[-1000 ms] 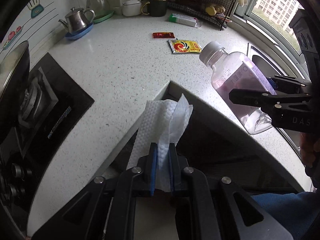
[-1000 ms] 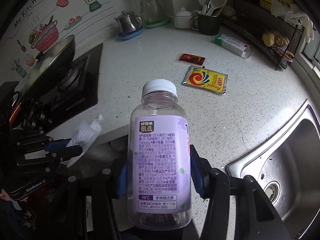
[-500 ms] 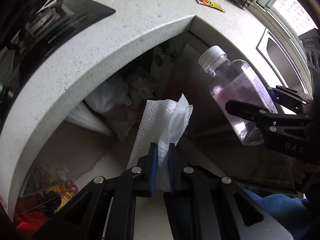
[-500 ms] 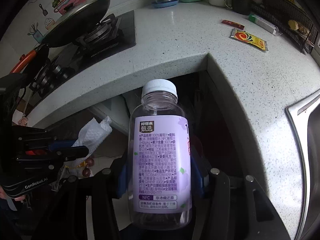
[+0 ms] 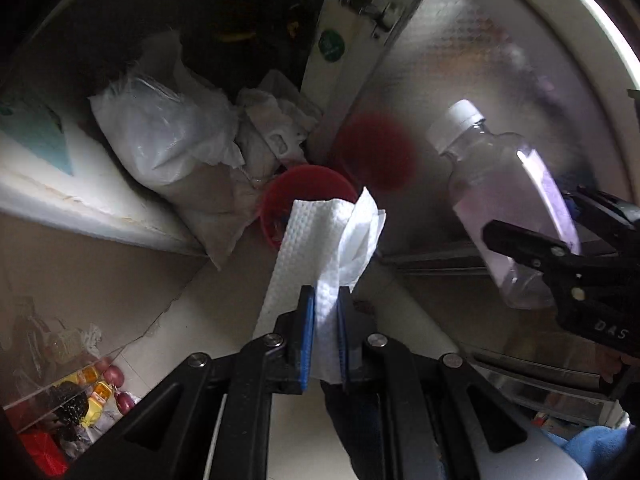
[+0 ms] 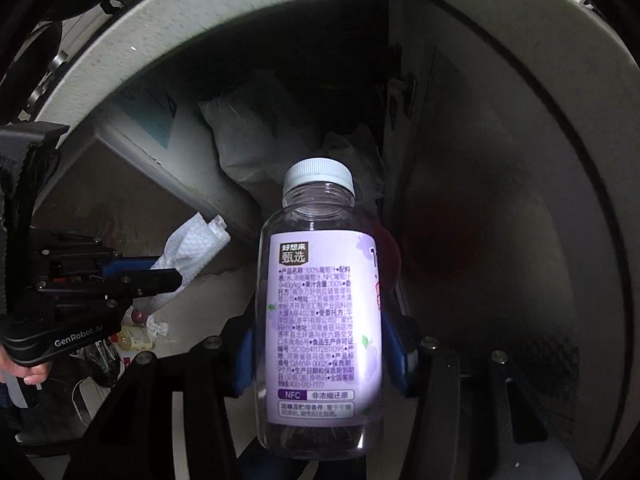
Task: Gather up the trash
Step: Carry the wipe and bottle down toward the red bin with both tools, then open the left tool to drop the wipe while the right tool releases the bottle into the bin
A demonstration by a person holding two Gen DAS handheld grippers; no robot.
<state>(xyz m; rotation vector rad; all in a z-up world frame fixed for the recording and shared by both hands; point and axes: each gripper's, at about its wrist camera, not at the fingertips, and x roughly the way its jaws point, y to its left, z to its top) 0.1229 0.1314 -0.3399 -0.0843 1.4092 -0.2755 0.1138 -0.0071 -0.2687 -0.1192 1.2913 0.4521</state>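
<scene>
1. Two tongs are seen below the edge of the surface [image 6: 248, 12], both pointed steeply down toward the red bin [image 5: 308, 188].
2. A white paper towel [image 5: 320, 248] is pinched between the blue pads of the left tongs [image 5: 323, 336], which are closed almost fully on it.
3. The towel's free end is seen standing up past the pads, in front of the bin's rim and overlapping it in the left wrist view.
4. A clear bottle [image 6: 324, 312] with a purple label and a white cap [image 6: 318, 174] is clamped by its lower body in the right tongs [image 6: 322, 344], which are held about half open around it.
5. The bottle is seen to the right of the bin, apart from it, with its cap tilted toward the bin's side.
6. White plastic bags [image 5: 168, 132] are piled just left of the bin, touching or nearly touching its rim.
7. A frosted cabinet door [image 5: 460, 92] is seen right of the bin, with a red blur of the bin reflected in it.
8. Small packets and wrappers [image 5: 80, 396] are seen on the floor, well to the lower left of the bin.
9. Fingers [image 6: 28, 372] of a hand are seen wrapped on the left tongs' handle.
</scene>
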